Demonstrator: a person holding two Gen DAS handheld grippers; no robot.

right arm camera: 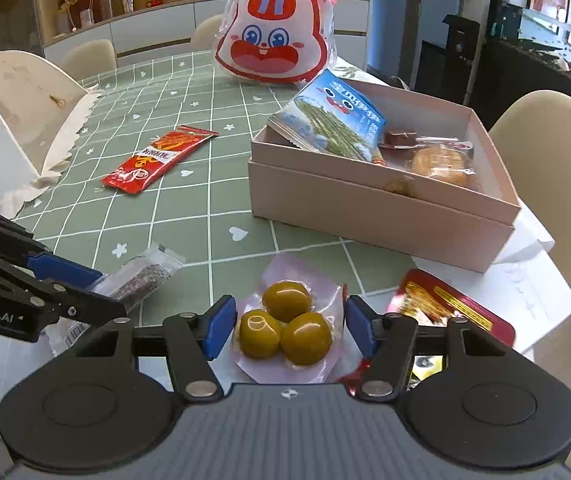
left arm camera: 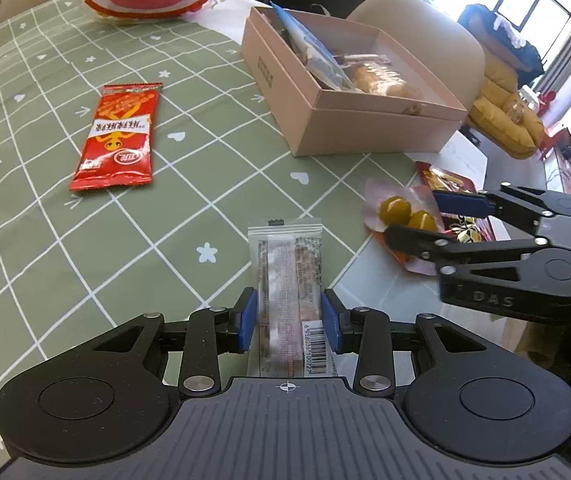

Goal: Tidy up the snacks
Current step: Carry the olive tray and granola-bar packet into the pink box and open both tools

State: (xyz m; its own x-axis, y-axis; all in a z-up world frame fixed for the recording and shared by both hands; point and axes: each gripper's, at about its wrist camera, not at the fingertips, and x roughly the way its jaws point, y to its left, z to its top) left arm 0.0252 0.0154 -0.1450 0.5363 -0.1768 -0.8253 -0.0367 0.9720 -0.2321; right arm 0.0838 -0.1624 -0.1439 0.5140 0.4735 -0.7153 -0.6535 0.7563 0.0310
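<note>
Two claws are down on the worktop point(left arm camera: 133, 220) at once, each over its own snack. The left claw point(left arm camera: 290, 322) has its blue pads pressed against the sides of a clear-wrapped bar point(left arm camera: 287, 276), gripped near the barcode end so the rest lies flat ahead. The right claw point(right arm camera: 287, 326) straddles a pink pouch of three olive-green balls point(right arm camera: 285, 326); its pads stand just beside the pouch edges, not yet squeezing. The pink box point(right arm camera: 381, 208), already holding a blue packet point(right arm camera: 333, 120) and some cakes, sits near, probably where both go. A red stick pack point(left arm camera: 119, 138) waits apart.
</note>
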